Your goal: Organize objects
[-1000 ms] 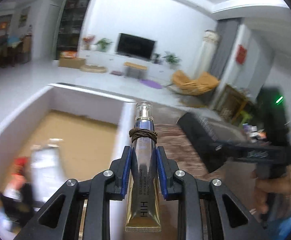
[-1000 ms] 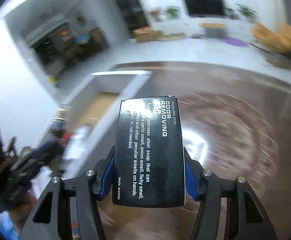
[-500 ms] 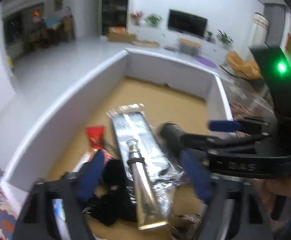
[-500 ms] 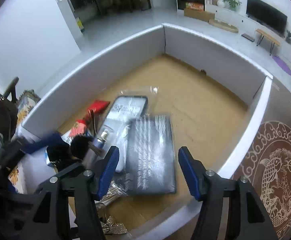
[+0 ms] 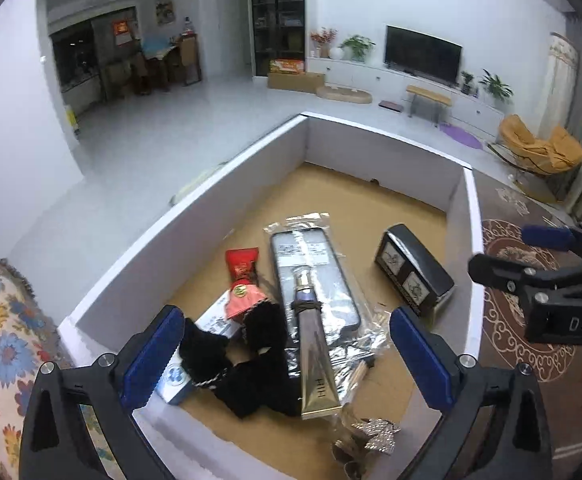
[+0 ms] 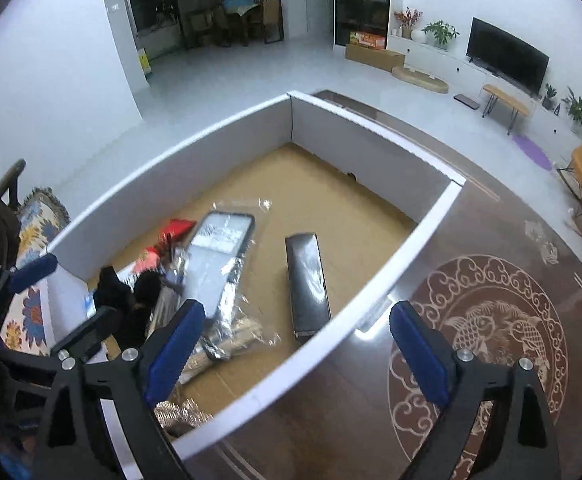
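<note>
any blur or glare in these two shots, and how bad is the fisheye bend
Left wrist view: sharp, the gold tube crisp; box walls bow. Right wrist view: the black box and bagged phone case look smeared; glare on the brown table; dark corners in both.

Left gripper point(image 5: 287, 354) – black angular plastic frame with triangular cutouts, silver screw heads at the joints, blue pads on both fingers point(image 5: 153, 356). Right gripper point(image 6: 295, 354) – same build; seen from the left wrist camera, its side carries white "DAS" lettering and a green light at the top.
</note>
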